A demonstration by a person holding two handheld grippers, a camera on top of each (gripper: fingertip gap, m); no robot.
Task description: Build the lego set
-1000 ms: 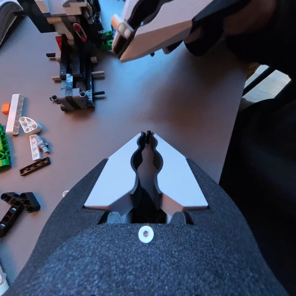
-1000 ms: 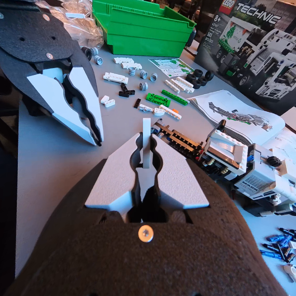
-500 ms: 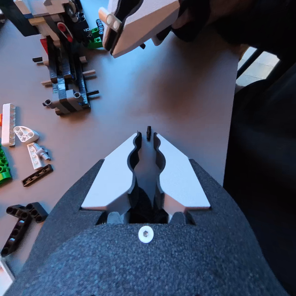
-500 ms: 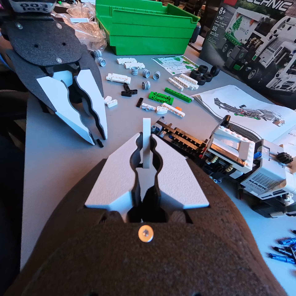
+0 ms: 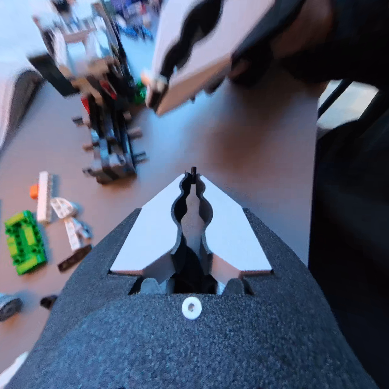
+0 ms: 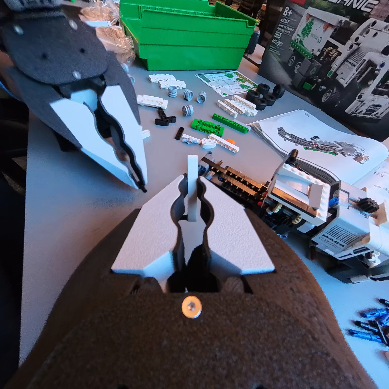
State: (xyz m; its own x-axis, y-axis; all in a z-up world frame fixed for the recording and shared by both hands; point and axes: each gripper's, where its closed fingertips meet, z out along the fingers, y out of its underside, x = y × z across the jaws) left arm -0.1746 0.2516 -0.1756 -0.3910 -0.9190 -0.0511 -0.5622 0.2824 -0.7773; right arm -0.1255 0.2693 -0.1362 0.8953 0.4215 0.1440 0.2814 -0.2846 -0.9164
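Note:
My left gripper is shut on a small black pin that sticks out past its tips, just over the grey table. It also shows in the right wrist view, with the pin at its tips. My right gripper is shut on a white flat piece held upright. In the left wrist view the right gripper is blurred at the top. The partly built white and black truck lies on the table to the right of it, and shows in the left wrist view.
Loose white, green and black parts, grey hubs and black tyres lie behind. A green bin, the set's box and an open booklet stand farther back. Blue pins lie at right. The table edge is close.
Half a second ago my left gripper was slightly open with the black pin lying on the table at its tips. It has now closed on the pin and is moving. The right gripper keeps its white piece.

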